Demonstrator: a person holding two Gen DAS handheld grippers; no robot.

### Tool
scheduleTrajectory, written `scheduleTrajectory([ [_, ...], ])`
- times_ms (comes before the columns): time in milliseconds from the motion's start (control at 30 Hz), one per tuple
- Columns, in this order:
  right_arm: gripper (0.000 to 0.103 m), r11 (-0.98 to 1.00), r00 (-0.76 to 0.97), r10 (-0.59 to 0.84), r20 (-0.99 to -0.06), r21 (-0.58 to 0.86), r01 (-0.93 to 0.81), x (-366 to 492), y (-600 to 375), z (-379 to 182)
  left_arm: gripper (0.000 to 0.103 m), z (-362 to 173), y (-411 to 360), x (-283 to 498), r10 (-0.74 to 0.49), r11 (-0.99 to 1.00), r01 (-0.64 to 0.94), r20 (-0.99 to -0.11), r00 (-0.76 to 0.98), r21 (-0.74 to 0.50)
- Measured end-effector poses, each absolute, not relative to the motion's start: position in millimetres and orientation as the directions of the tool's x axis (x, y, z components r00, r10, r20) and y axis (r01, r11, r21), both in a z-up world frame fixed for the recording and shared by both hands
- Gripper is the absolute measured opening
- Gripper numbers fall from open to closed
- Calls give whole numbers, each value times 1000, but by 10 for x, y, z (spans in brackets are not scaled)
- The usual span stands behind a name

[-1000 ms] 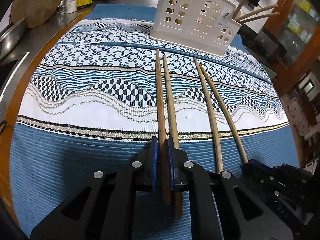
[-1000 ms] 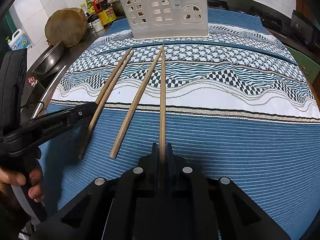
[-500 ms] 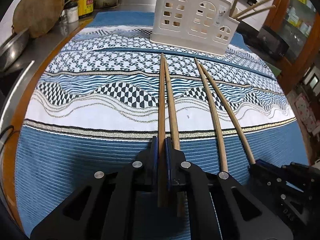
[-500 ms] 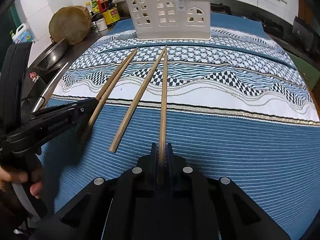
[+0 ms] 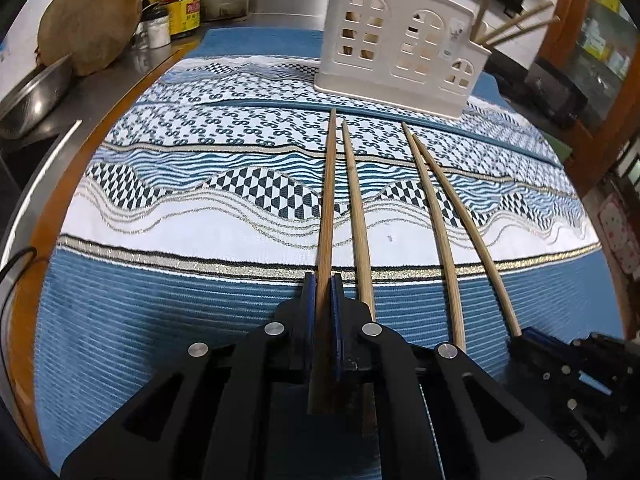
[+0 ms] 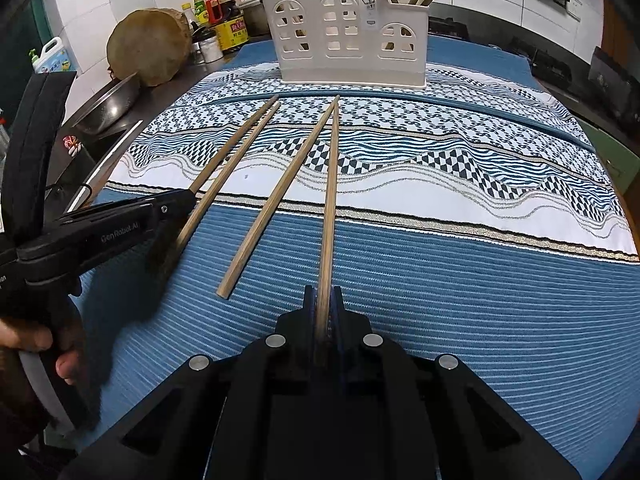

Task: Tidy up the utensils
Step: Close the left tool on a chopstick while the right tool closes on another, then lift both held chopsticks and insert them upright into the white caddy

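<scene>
Several wooden chopsticks lie lengthwise on a blue and white patterned cloth (image 5: 168, 216). My left gripper (image 5: 322, 280) is shut on the thick end of the leftmost chopstick (image 5: 327, 200); its partner (image 5: 356, 208) lies just to its right. My right gripper (image 6: 325, 292) is shut on the rightmost chopstick (image 6: 330, 200); its partner (image 6: 280, 196) lies to its left. The right gripper also shows in the left wrist view (image 5: 532, 336), the left gripper in the right wrist view (image 6: 176, 204). A white utensil holder (image 6: 352, 36) with several chopsticks stands at the far end.
A round wooden chopping block (image 6: 150, 46), sauce bottles (image 6: 228, 20) and a steel bowl (image 6: 108, 108) stand on the counter to the left of the cloth. A wooden cabinet (image 5: 592, 72) stands to the right.
Both grippers have lifted and moved forward a little with their chopsticks; the left gripper's chopstick has separated from its partner, and the holder looks nearer in both views.
</scene>
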State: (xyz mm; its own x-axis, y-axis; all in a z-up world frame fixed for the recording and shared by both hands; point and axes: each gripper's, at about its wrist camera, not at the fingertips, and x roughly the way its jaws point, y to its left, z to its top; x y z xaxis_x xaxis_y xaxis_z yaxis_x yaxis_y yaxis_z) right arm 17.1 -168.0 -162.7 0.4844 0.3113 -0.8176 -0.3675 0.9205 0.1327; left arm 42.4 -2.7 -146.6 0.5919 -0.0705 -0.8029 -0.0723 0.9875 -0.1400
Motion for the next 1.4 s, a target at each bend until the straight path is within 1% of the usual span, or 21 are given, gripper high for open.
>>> scheduleTrajectory([
  [100,9,920,485,316,-816,137,-368,163,-1681,-1627,8,-1478,19,391,-99,983,-67,-796,598,-172],
  [300,8,918,486,319,-814,137,-373,161,-1676,-1620,7,-1486,-34,370,-91,991,-20,-789,607,-129],
  [467,7,920,520,317,-793,125,-370,137,-1719,-1454,6,-1431,32,389,-116,988,-11,-794,597,-153],
  [633,7,921,604,315,-732,84,-380,136,-1817,-1056,6,-1227,130,377,-133,986,7,-767,627,-165],
  [800,7,919,682,328,-653,54,-390,226,-1912,-613,6,-912,235,373,-148,983,20,-710,689,-185],
  [967,7,913,720,361,-592,68,-402,475,-1975,-270,6,-643,279,461,-147,984,40,-653,743,-176],
  [1233,7,902,738,393,-548,73,-426,831,-2087,164,6,-323,319,682,-169,983,87,-603,780,-163],
  [1400,7,898,761,403,-508,60,-435,1021,-2196,542,5,-69,316,790,-187,981,122,-567,802,-150],
])
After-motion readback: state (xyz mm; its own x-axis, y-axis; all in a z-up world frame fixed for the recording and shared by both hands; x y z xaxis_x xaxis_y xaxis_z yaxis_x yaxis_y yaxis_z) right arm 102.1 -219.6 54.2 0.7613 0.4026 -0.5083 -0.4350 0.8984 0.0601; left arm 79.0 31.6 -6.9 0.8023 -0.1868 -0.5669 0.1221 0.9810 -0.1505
